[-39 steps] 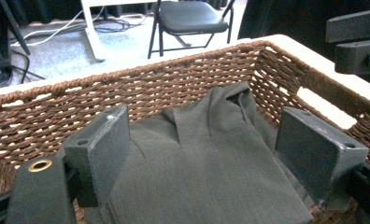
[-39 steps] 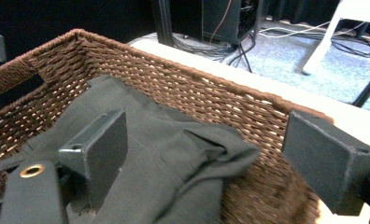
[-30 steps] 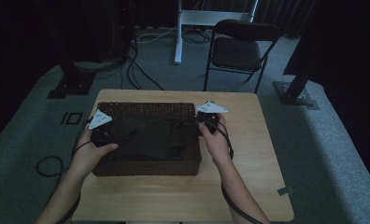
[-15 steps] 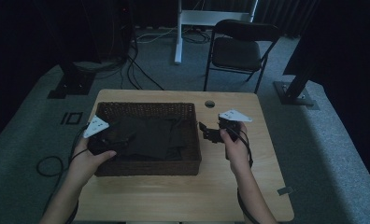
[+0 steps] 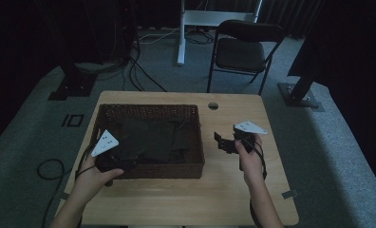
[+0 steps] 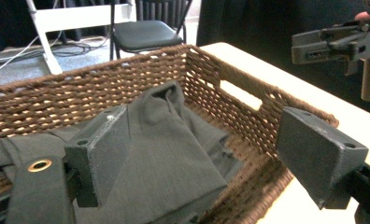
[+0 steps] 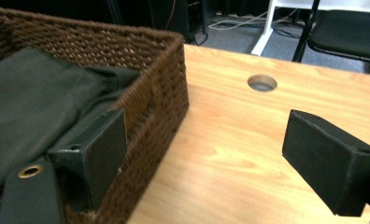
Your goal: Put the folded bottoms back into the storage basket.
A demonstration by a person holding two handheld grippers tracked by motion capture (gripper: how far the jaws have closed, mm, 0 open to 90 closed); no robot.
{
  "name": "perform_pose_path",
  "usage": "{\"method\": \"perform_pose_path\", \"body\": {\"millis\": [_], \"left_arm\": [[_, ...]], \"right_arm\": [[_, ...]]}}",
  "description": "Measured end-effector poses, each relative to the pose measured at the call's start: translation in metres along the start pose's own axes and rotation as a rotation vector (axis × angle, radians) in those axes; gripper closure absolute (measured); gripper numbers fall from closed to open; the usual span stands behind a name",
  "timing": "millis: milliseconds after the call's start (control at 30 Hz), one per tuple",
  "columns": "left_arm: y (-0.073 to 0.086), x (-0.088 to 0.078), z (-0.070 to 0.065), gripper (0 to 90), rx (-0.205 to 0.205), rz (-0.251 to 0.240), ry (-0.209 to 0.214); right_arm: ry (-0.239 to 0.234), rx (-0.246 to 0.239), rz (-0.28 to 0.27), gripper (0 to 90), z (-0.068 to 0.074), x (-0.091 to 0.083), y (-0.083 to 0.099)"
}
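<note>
Bare tabletop (image 5: 224, 190) flanks the basket (image 5: 195, 142); both hand-held grippers, left (image 5: 129, 164) and right (image 5: 221, 141), gape wide, empty.

We see a basket (image 6: 230, 88) of rough brown wicker, holding matt dark grey cloth (image 6: 174, 154), soft and creased. The table (image 7: 248, 154) is smooth pale wood with a faint sheen. The tongs' pads (image 7: 106, 140) look like matt, grainy black rubber, perhaps foam.

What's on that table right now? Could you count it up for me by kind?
Woven baskets: 1, the brown basket
Dark cloths: 1, the cloth lying inside the basket
Hand-held grippers: 2, the left gripper at the basket's near corner and the right gripper over the bare table
Total: 4
</note>
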State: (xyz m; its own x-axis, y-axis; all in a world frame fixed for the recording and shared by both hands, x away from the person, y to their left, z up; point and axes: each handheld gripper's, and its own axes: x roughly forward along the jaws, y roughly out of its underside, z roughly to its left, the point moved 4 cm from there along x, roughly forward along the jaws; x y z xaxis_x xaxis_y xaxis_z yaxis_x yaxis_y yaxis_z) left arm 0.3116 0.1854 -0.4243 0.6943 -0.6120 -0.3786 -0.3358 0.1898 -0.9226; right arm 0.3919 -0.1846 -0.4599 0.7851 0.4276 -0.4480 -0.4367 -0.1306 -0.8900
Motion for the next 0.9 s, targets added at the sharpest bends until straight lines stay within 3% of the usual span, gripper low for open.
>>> {"method": "perform_pose_path", "body": {"millis": [133, 233, 267, 300, 433, 600, 800, 900], "left_arm": [[0.007, -0.002, -0.015, 18.9, 0.015, -0.013, 0.036], [0.013, 0.0, -0.027, 18.9, 0.032, -0.003, 0.09], [0.013, 0.0, -0.027, 18.9, 0.032, -0.003, 0.09], [0.018, 0.002, -0.035, 18.9, 0.047, 0.001, 0.121], [0.03, 0.007, -0.047, 18.9, 0.053, 0.027, 0.16], [0.046, 0.01, -0.06, 18.9, 0.071, 0.055, 0.185], [0.055, 0.01, -0.073, 18.9, 0.086, 0.041, 0.196], [0.062, 0.01, -0.083, 18.9, 0.116, 0.04, 0.201]], "right_arm": [[0.006, 0.014, 0.014, 13.6, -0.009, -0.002, 0.019], [0.01, 0.031, 0.023, 13.7, -0.014, -0.003, 0.029], [0.012, 0.044, 0.019, 13.6, -0.016, -0.003, 0.032], [0.016, 0.055, 0.018, 13.6, -0.017, -0.003, 0.036], [0.03, 0.065, 0.034, 13.6, -0.023, -0.003, 0.05], [0.04, 0.075, 0.058, 13.6, -0.032, -0.005, 0.067], [0.047, 0.094, 0.065, 13.7, -0.04, -0.008, 0.082], [0.054, 0.111, 0.081, 13.7, -0.045, -0.01, 0.095]]}}
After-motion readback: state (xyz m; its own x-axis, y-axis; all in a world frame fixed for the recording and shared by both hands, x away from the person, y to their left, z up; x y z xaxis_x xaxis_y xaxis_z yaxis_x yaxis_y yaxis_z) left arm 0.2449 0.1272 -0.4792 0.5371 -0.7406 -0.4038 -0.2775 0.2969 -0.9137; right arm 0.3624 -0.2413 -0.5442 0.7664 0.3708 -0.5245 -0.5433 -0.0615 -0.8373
